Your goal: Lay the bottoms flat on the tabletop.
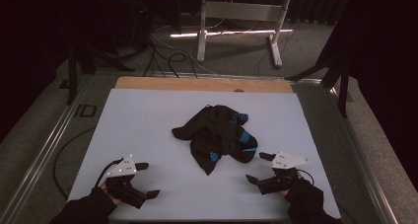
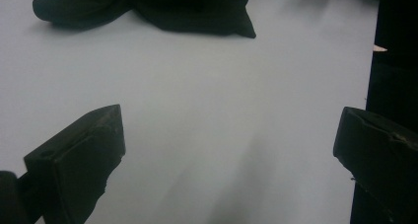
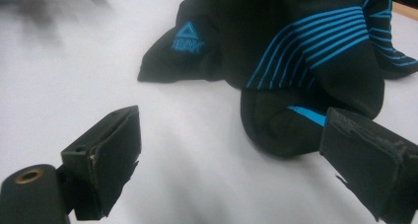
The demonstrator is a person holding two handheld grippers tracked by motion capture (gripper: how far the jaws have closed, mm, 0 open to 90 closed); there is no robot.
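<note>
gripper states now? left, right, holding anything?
Left gripper: open, holding nothing.
Right gripper: open, holding nothing, beside the black socks.

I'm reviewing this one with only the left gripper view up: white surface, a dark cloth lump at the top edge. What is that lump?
Observer: A heap of black socks with bright blue stripes, lying mid-table on the white mat; the right gripper view shows a blue triangle logo on one.
Operator: Where is the other gripper?
Observer: The right gripper sits at the near right of the mat, beside the heap, jaws open, with nothing between them.
Operator: Is it touching the socks?
Observer: No. In the right gripper view its jaws frame the nearest sock, but white mat shows between them and the fabric.
Operator: And my own gripper?
Observer: The left gripper is open at the near left, farther from the heap.
</note>
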